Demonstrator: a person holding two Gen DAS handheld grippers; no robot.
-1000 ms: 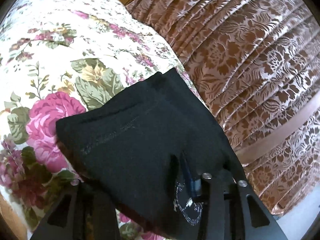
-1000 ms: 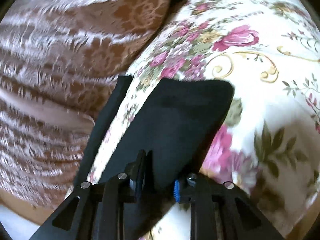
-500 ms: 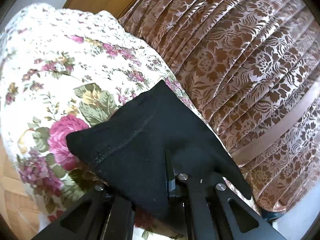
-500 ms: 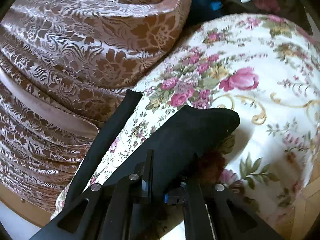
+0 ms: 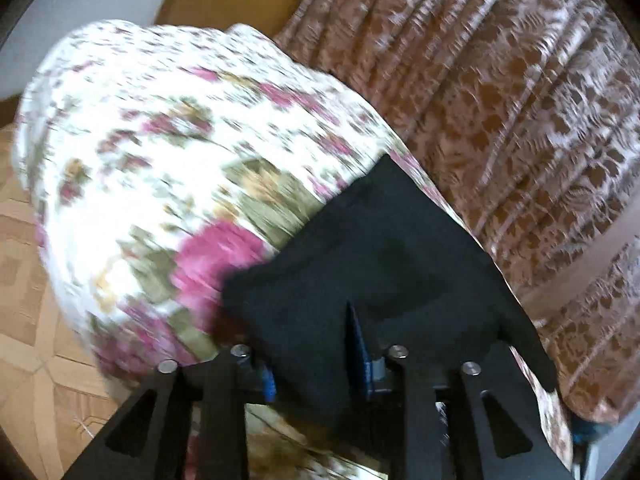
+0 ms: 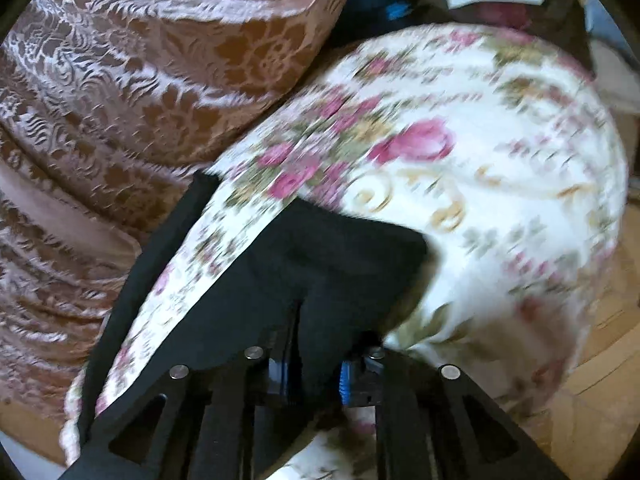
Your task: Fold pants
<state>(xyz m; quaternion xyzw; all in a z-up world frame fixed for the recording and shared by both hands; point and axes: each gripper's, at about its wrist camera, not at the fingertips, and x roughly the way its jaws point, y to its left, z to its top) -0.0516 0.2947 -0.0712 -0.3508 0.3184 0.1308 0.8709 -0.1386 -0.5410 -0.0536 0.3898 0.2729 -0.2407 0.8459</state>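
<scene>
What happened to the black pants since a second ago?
Both grippers' jaws squeezed shut and are opening again, the black pants between them. The left gripper and right gripper pulled back a little. The pants remain draped on the flowered cover.

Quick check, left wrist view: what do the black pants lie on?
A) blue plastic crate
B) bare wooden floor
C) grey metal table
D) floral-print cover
D: the black pants lie on the white floral-print cover, with the brown patterned upholstery beside it.

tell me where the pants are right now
The black pants lie on the floral cover beside the brown brocade cushion, low and central in both wrist views.
</scene>
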